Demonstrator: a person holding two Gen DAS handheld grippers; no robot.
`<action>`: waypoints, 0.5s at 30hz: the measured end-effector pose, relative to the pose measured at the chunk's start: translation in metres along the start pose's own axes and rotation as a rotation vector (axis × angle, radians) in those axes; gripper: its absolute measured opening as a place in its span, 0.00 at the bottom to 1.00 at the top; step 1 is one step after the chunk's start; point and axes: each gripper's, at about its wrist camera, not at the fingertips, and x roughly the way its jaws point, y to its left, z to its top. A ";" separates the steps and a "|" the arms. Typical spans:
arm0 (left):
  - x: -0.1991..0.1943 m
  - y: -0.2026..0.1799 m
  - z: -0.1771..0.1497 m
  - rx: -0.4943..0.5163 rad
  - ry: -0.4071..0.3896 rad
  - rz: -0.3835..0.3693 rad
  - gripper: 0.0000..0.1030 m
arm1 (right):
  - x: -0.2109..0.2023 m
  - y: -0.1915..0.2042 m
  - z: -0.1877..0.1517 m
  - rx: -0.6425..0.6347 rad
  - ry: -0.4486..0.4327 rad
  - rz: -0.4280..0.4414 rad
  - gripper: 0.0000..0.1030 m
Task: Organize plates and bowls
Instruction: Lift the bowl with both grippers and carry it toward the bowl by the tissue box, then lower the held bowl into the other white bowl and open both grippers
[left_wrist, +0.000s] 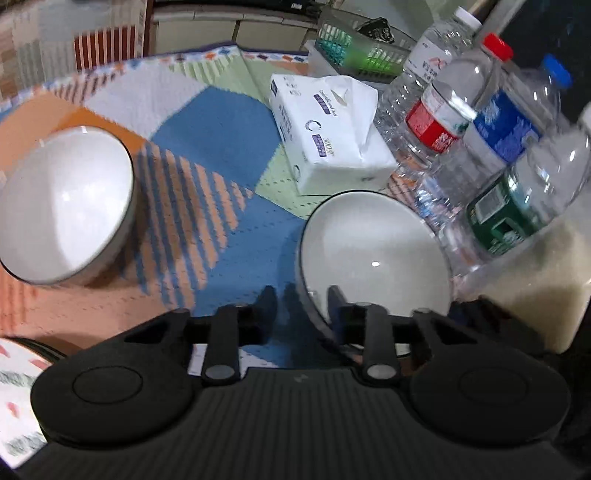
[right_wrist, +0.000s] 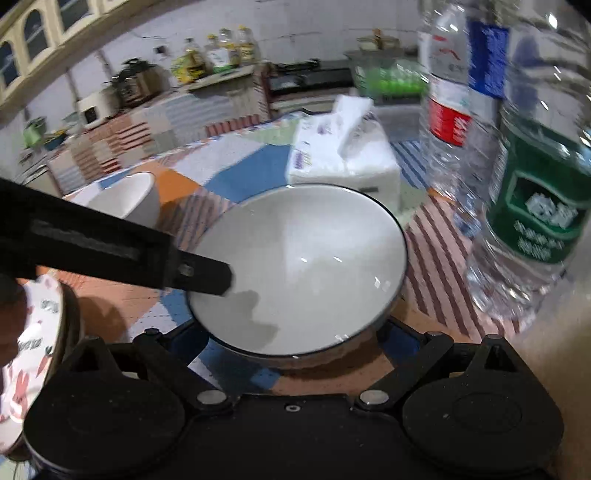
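Observation:
A white bowl with a dark rim (left_wrist: 373, 251) sits on the patterned cloth next to the bottles; it fills the middle of the right wrist view (right_wrist: 303, 269). My left gripper (left_wrist: 303, 299) is open and straddles the bowl's near-left rim, one finger (left_wrist: 338, 299) inside and one outside. In the right wrist view the left gripper's finger (right_wrist: 207, 275) reaches in over that rim. A second white bowl (left_wrist: 62, 206) sits to the left, also in the right wrist view (right_wrist: 129, 199). My right gripper's fingertips are hidden under the bowl; its arms are spread wide.
A patterned plate (right_wrist: 33, 332) lies at the left (left_wrist: 14, 391). A tissue pack (left_wrist: 328, 129) lies behind the bowl. Several water bottles (left_wrist: 480, 122) stand close at the right (right_wrist: 532, 177). A green basket (left_wrist: 354, 48) sits at the back.

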 end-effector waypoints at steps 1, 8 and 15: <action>0.001 0.003 0.001 -0.036 0.011 -0.027 0.15 | 0.001 0.000 0.000 -0.007 -0.001 0.001 0.96; -0.005 -0.002 0.002 -0.022 0.009 -0.008 0.14 | -0.002 0.001 -0.002 -0.028 -0.024 -0.017 0.96; -0.041 -0.006 0.004 -0.004 -0.017 -0.046 0.14 | -0.024 0.022 -0.004 -0.110 -0.094 -0.066 0.96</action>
